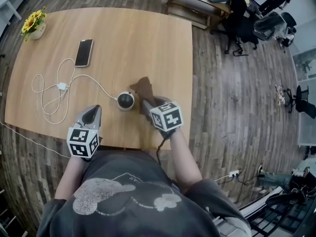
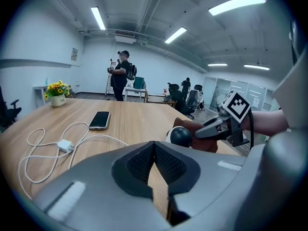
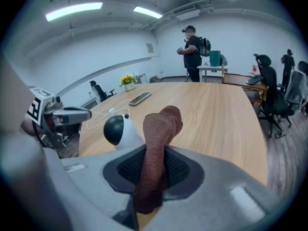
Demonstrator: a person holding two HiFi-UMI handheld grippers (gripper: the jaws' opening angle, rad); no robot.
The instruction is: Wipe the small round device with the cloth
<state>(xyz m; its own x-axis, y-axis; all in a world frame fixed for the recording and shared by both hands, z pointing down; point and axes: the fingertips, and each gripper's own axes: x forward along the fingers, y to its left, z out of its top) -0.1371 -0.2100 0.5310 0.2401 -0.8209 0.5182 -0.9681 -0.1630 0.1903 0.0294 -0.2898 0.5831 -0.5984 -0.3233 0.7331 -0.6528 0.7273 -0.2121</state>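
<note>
Head view: the round device (image 1: 125, 100) near the table's (image 1: 148, 38) front edge sits unheld, so I reckon wiping could shove it or tug its cable (image 1: 96, 85). Left gripper view: left gripper (image 2: 155, 158), left of the device, is closed on nothing. Right gripper view: right gripper (image 3: 153, 172) clamps the cloth (image 3: 156, 129) just right of the device. One device, one cloth, one phone (image 3: 140, 98).

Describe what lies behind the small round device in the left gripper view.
The brown cloth, pinched in the right gripper, sits just behind the device. The device covers its near edge, so contact cannot be judged.
</note>
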